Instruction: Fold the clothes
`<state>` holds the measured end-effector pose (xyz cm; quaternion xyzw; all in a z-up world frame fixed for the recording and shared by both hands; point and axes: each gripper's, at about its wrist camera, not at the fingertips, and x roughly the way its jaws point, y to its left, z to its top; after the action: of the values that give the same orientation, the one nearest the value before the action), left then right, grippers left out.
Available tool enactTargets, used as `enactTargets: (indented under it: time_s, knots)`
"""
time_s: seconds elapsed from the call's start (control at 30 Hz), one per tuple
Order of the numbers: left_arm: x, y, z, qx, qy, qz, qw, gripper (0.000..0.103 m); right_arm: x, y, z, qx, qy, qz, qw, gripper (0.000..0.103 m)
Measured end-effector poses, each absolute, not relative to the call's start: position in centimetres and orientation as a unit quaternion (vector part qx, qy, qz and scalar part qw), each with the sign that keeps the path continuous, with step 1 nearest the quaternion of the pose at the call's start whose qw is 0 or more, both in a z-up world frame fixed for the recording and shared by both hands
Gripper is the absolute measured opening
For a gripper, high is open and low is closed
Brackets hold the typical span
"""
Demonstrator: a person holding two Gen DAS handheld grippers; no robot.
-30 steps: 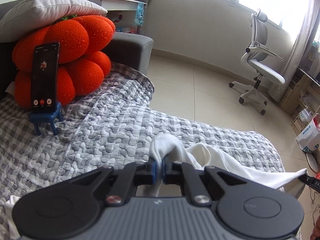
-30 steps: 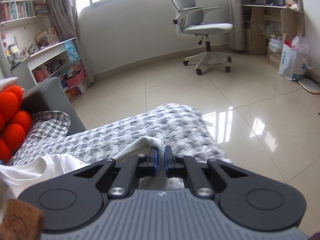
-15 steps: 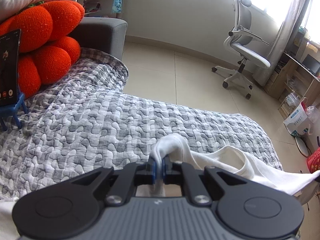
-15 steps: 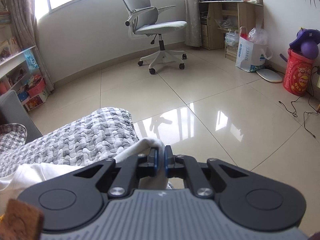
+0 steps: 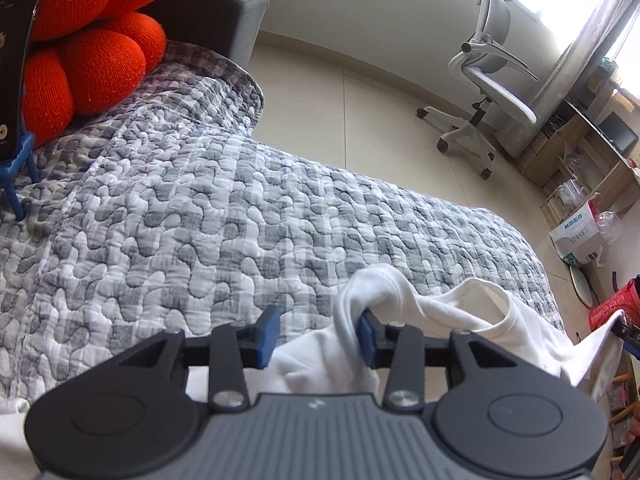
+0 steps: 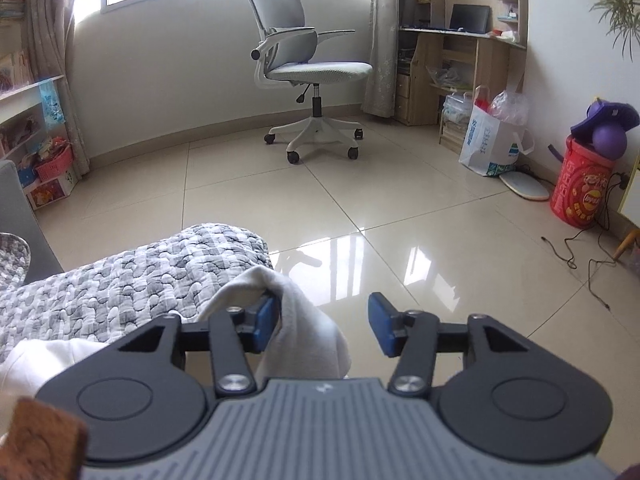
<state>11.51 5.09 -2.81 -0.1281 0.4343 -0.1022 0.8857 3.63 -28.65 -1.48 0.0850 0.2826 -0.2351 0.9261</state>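
A white garment (image 5: 460, 320) lies bunched on the grey-and-white quilted cover (image 5: 208, 216) of a sofa. My left gripper (image 5: 318, 334) is opening: its blue pads stand apart, and a fold of the white cloth still clings to the right pad (image 5: 366, 338). In the right wrist view my right gripper (image 6: 326, 326) is opening too. The garment's other end (image 6: 304, 320) hangs loose against its left pad (image 6: 266, 322) over the cover's edge (image 6: 224, 248). Neither pair of pads presses the cloth.
An orange plush cushion (image 5: 92, 40) and a phone (image 5: 14, 68) on a small blue stand sit at the sofa's back left. Beyond the sofa edge is tiled floor with a grey office chair (image 6: 304, 72), a desk (image 6: 460, 52), bags and a red tub (image 6: 580, 188).
Both grippers were shut on the white garment and have come open, letting the cloth go slack. The left gripper sank closer to the quilted cover; the right view swung toward the floor.
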Motion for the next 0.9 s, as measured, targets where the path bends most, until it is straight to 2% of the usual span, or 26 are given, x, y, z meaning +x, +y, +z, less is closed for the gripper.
enactTargets:
  time_s: [0.07, 0.23, 0.37, 0.67, 0.9]
  knots:
    - [11.3, 5.1, -2.8, -0.121, 0.436, -0.11, 0.885, 0.042, 3.8, -28.1, -1.2, 0.072, 0.276, -0.248, 0.926, 0.054]
    - [10.8, 4.8, -3.1, -0.106, 0.449, -0.124, 0.879, 0.043, 3.5, -27.6, -0.4, 0.044, 0.264, -0.283, 0.921, 0.064]
    - [10.5, 4.1, -3.2, -0.092, 0.462, -0.136, 0.872, 0.043, 2.5, -28.6, 0.3, 0.058, 0.267, -0.297, 0.915, 0.069]
    - [11.2, 3.7, -3.9, -0.095, 0.492, -0.135, 0.855, 0.043, 0.2, -30.9, 2.5, 0.135, 0.289, -0.255, 0.913, 0.07]
    - [11.0, 3.0, -3.8, -0.081, 0.5, -0.131, 0.852, 0.044, -0.9, -30.5, 5.2, 0.109, 0.268, -0.236, 0.928, 0.07]
